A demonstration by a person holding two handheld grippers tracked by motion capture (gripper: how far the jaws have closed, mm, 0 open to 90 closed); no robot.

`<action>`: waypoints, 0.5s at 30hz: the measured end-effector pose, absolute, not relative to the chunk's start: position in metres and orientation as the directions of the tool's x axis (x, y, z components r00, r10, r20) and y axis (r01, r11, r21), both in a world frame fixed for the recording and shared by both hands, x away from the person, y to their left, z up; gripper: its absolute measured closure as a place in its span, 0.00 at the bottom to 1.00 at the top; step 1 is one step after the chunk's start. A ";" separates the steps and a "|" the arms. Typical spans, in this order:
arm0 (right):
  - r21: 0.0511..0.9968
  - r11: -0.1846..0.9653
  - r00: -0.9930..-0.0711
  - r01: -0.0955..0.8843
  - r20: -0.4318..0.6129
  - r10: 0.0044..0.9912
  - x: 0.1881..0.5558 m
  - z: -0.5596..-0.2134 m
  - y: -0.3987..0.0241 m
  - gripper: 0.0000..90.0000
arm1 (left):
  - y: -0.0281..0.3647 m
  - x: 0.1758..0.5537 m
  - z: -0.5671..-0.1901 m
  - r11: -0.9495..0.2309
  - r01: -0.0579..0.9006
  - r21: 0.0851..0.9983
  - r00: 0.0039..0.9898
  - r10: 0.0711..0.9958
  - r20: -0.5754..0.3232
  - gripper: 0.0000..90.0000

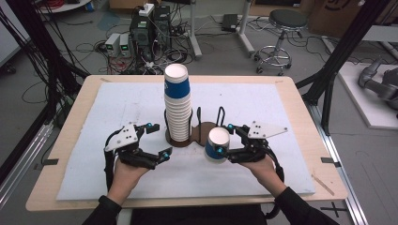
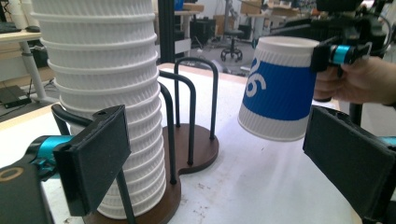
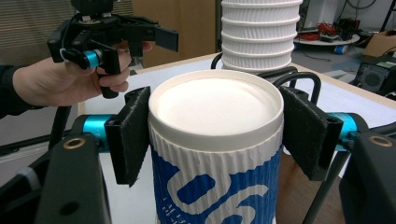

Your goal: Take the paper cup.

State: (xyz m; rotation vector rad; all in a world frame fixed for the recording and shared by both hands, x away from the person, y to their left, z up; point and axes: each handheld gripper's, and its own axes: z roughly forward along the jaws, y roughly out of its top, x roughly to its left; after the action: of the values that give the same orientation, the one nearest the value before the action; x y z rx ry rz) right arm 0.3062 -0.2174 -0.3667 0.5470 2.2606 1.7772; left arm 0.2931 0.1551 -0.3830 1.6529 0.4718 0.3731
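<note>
A tall stack of upturned white ribbed paper cups point(image 1: 177, 105) point(image 2: 107, 93) point(image 3: 259, 32), topped by a blue-banded one, stands in a brown wooden holder point(image 1: 202, 133) point(image 2: 196, 154) with black wire hoops. My right gripper point(image 1: 224, 139) point(image 3: 217, 133) is shut on a single blue-and-white cup point(image 1: 217, 144) point(image 2: 280, 93) point(image 3: 217, 140), held bottom-up just right of the holder, its pads point(image 3: 133, 135) pressing both sides near the top. My left gripper point(image 1: 158, 140) point(image 2: 224, 163) stands open and empty left of the stack, one pad point(image 2: 95, 156) close beside the stack's lower cups.
A white mat point(image 1: 117, 108) covers the wooden table point(image 1: 300, 108). Behind the table, on the floor, are computer boxes with cables point(image 1: 150, 33) and a round stool point(image 1: 284, 33). Black frame posts point(image 1: 345, 51) rise at both sides.
</note>
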 end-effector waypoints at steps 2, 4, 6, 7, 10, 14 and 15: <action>0.967 0.201 -0.908 0.159 0.063 0.415 0.306 -0.367 -0.218 0.34 | 0.153 0.293 -0.384 -0.112 0.089 0.990 0.864 0.503 -0.020 0.08; 0.967 0.198 -0.906 0.159 0.063 0.418 0.307 -0.366 -0.218 0.34 | 0.151 0.292 -0.384 -0.126 0.086 0.988 0.868 0.497 -0.012 0.08; 0.967 0.196 -0.906 0.161 0.066 0.419 0.307 -0.366 -0.219 0.34 | 0.149 0.292 -0.385 -0.137 0.086 0.987 0.871 0.492 -0.007 0.08; 0.967 0.195 -0.905 0.161 0.066 0.420 0.307 -0.366 -0.219 0.34 | 0.149 0.292 -0.385 -0.140 0.084 0.987 0.871 0.492 -0.004 0.08; 0.968 0.195 -0.905 0.159 0.063 0.422 0.307 -0.366 -0.218 0.34 | 0.148 0.291 -0.385 -0.140 0.083 0.987 0.873 0.488 -0.004 0.08; 0.969 0.190 -0.904 0.161 0.067 0.421 0.307 -0.366 -0.219 0.34 | 0.146 0.292 -0.385 -0.143 0.084 0.986 0.875 0.484 -0.005 0.08; 0.968 0.191 -0.905 0.163 0.069 0.421 0.308 -0.366 -0.219 0.34 | 0.146 0.292 -0.385 -0.142 0.084 0.986 0.876 0.482 -0.005 0.08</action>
State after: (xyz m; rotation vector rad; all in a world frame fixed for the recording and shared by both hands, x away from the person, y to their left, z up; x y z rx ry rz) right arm 0.3077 -0.2191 -0.3663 0.5621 2.2510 1.7869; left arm 0.2917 0.1455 -0.3852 1.6946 0.4399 0.3645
